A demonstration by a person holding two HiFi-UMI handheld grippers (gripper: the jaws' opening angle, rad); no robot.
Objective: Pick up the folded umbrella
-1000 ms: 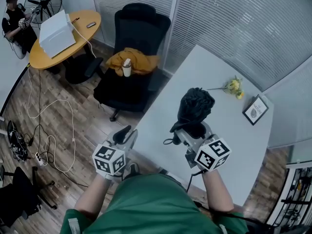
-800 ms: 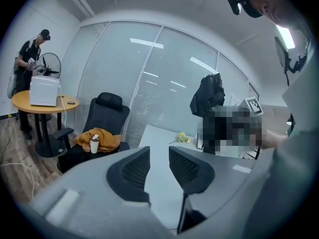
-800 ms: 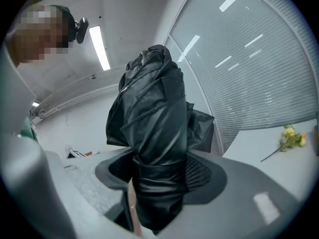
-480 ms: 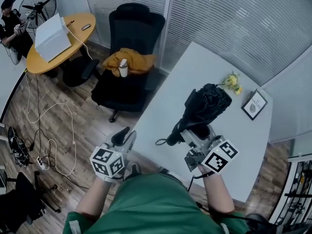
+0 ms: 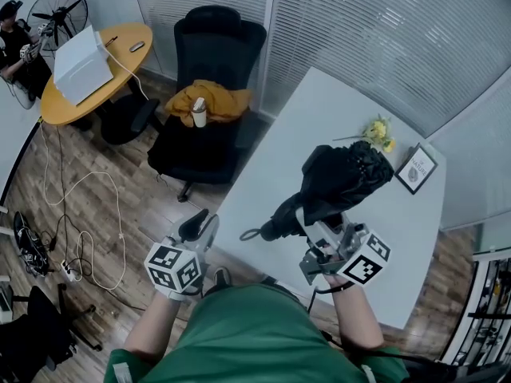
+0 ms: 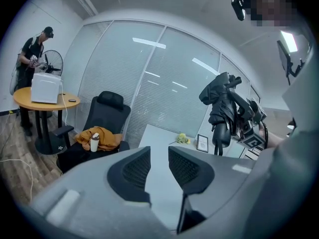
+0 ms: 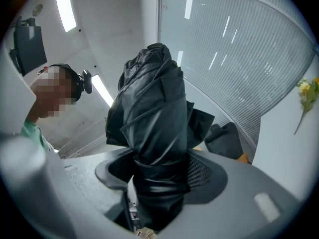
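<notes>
Head view: my right gripper (image 5: 319, 220) clamps the folded umbrella (image 5: 345, 175) near its handle end, holding the black bundle over the white table (image 5: 311, 118), canopy end towards the yellow flowers (image 5: 380, 131) and a small picture frame (image 5: 417, 169), the wrist strap looping off the handle at the table's near edge. My left gripper (image 5: 198, 225) hangs beyond that edge, over the wood floor, carrying nothing

Left gripper view: the 2 jaws, which have just been closing a little, stand a narrow gap apart with only air between them. Up at the right, the umbrella sits tilted in the other gripper, canopy uppermost, lifted clear of the tabletop

Right gripper view: both jaws stand wide and press on the umbrella's wrapped lower part, 1 ribbed pad (image 7: 203, 171) showing on the right, the crumpled canopy filling the middle of the frame
</notes>
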